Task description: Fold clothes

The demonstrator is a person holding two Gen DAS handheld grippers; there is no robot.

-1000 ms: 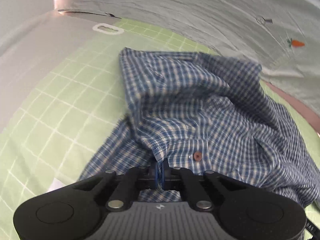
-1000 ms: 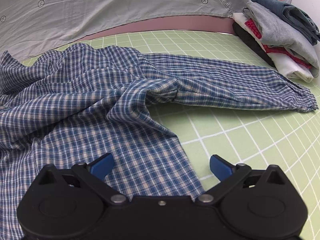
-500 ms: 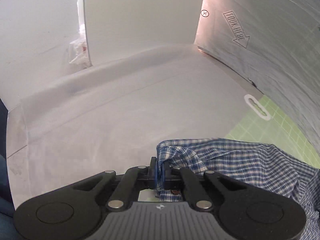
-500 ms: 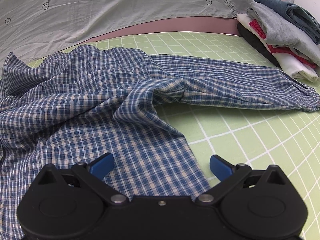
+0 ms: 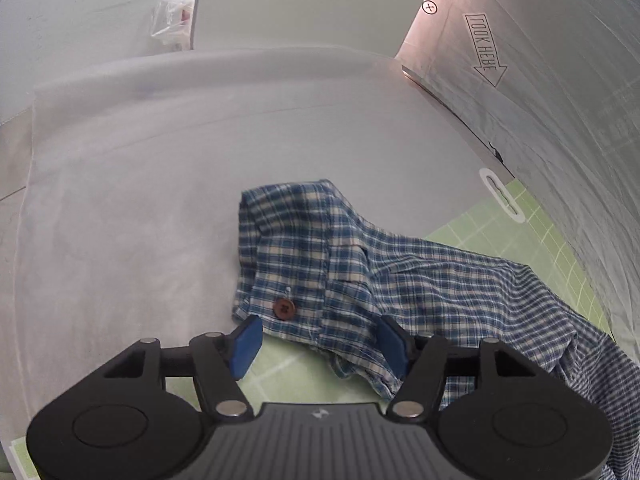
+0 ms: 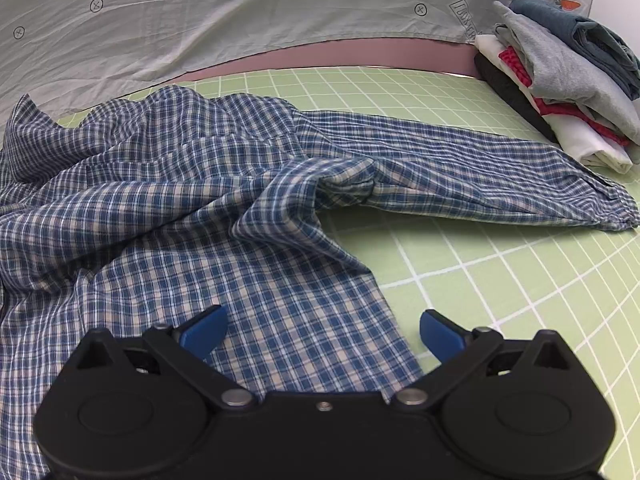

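A blue and white checked shirt (image 6: 192, 208) lies rumpled on the green grid mat (image 6: 500, 272), one sleeve stretched out to the right. In the left wrist view its cuff with a brown button (image 5: 284, 307) lies flat, partly over the grey surface. My left gripper (image 5: 318, 346) is open, its blue pads on either side of the cuff edge, holding nothing. My right gripper (image 6: 322, 330) is open just above the shirt's lower hem, empty.
A stack of folded clothes (image 6: 560, 80) sits at the mat's far right. A pale printed sheet (image 6: 240, 12) hangs behind the mat. In the left wrist view a grey surface (image 5: 160, 200) borders the mat's (image 5: 520, 224) end.
My left gripper carried the cuff out to the mat's end, then opened and let it go; the cuff now lies flat. The right gripper stayed open and hardly moved.
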